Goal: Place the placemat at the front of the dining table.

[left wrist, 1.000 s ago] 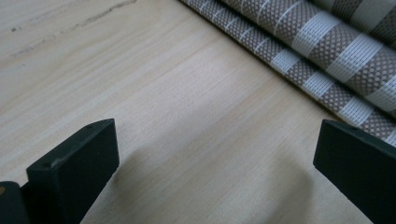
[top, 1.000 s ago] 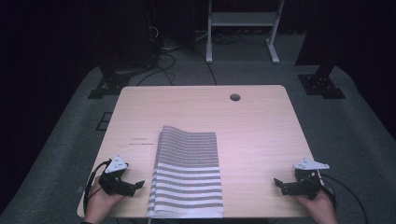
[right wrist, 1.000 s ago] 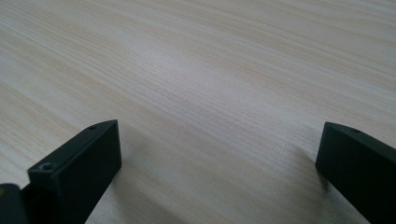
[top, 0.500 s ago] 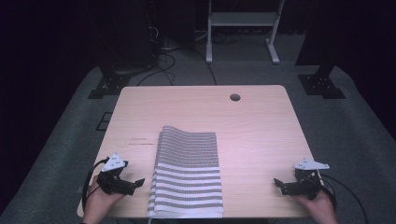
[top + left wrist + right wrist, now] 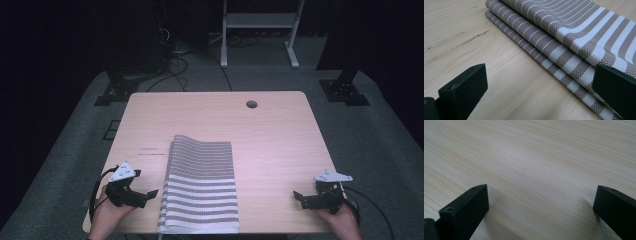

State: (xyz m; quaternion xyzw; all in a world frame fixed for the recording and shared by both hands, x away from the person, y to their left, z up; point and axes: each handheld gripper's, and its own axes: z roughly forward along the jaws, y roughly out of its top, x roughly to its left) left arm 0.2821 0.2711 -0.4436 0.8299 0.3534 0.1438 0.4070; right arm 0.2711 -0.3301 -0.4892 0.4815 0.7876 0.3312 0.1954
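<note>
A folded brown-and-white striped cloth [image 5: 201, 182] lies on the near middle of the light wooden table [image 5: 270, 135], its near edge at the table's front. My left gripper [image 5: 150, 194] rests at the front left, open, its jaws pointing right at the cloth's left edge, close to it. In the left gripper view the stacked folded layers of the cloth [image 5: 564, 47] run diagonally just ahead of the open jaws. My right gripper [image 5: 298, 197] sits at the front right, open, well right of the cloth, with bare wood [image 5: 536, 170] between its jaws.
A round cable hole [image 5: 251, 104] is near the table's far edge. Beyond the table stand a white frame [image 5: 260, 22], dark stands [image 5: 345, 90] and cables [image 5: 175, 55] on grey carpet. The table's far half is bare wood.
My left gripper has shifted slightly right, closer to the cloth's left edge. The right gripper and the cloth have stayed put.
</note>
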